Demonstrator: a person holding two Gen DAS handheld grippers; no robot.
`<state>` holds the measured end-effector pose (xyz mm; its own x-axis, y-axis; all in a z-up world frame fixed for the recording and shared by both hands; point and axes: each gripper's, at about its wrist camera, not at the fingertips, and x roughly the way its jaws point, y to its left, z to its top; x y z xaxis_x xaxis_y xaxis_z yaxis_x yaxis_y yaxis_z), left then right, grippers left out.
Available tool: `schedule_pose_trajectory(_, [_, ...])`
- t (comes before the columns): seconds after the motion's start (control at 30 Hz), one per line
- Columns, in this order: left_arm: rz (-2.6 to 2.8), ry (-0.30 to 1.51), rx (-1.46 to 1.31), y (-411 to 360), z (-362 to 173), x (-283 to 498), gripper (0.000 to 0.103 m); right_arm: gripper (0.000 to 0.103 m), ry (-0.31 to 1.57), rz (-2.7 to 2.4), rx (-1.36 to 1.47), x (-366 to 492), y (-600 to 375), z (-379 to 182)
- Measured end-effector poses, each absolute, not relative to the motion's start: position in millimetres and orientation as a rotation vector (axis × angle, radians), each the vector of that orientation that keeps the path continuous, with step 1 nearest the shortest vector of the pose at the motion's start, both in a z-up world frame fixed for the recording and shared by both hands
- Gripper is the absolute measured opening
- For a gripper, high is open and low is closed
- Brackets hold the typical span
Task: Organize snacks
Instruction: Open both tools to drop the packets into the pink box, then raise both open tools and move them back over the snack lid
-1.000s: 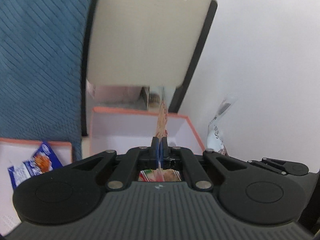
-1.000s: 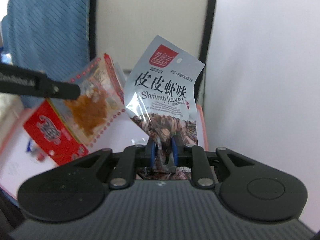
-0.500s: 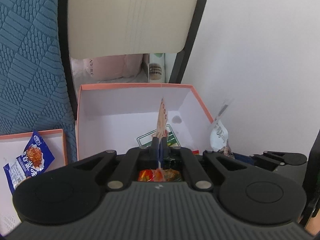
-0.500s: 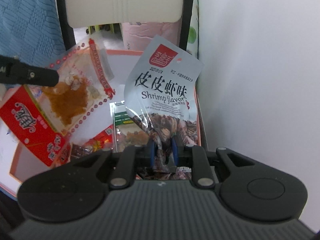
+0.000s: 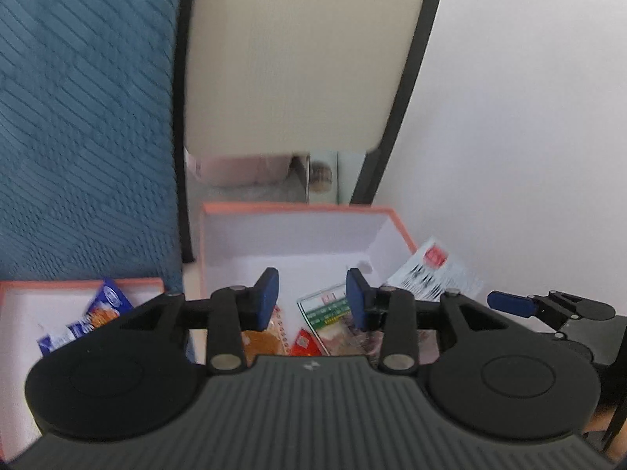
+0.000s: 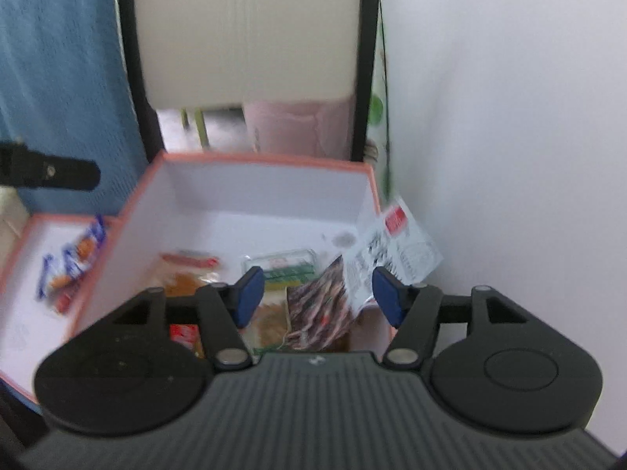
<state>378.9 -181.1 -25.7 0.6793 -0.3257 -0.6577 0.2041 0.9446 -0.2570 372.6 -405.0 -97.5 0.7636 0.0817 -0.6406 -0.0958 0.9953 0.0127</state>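
Observation:
Over the white box with the orange rim [image 5: 298, 208] [image 6: 258, 161], both grippers have their jaws opening. My left gripper [image 5: 312, 297] has nothing between its blue pads; the red and orange spice packet [image 5: 266, 338] [image 6: 188, 274] lies loose in the box below it. My right gripper [image 6: 317, 293] is open too. The silver shrimp-flavour packet [image 6: 395, 250] [image 5: 431, 274] leans against the box's right wall, free of the pads. A green-labelled packet [image 6: 286, 266] lies flat on the box floor. The right gripper's finger [image 5: 513, 301] shows at the right in the left wrist view.
A second orange-rimmed box [image 5: 78, 284] [image 6: 23, 243] to the left holds a blue packet [image 5: 94, 313] [image 6: 74, 258]. A cream panel in a black frame [image 5: 305, 58] rises behind the boxes, with a pink package [image 6: 301, 125] under it. Blue textured fabric [image 5: 78, 117] is on the left, a white wall [image 6: 509, 117] on the right.
Both grippers let go: the spice packet dropped from the left jaws and the shrimp packet from the right, and both now rest in the box. Both views are blurred by motion.

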Motion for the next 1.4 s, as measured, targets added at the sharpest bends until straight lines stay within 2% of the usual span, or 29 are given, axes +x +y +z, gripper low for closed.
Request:
schedule_pose_trajectory(0.23, [-0.275, 0.648, -0.167, -146, 8, 342, 0.043, 0.063, 0.593, 0.168, -0.023, 346, -365, -67])
schedule_pose_trajectory(0.67, [-0.188, 0.490, -0.143, -94, 21, 274, 0.043, 0.063, 0.486, 0.237, -0.047, 294, -311, -53])
schedule_pose_trajectory(1.4, [-0.088, 0.452, -0.207, -12, -50, 190, 0.043, 0.063, 0.500, 0.342, -0.043, 241, -228, -127])
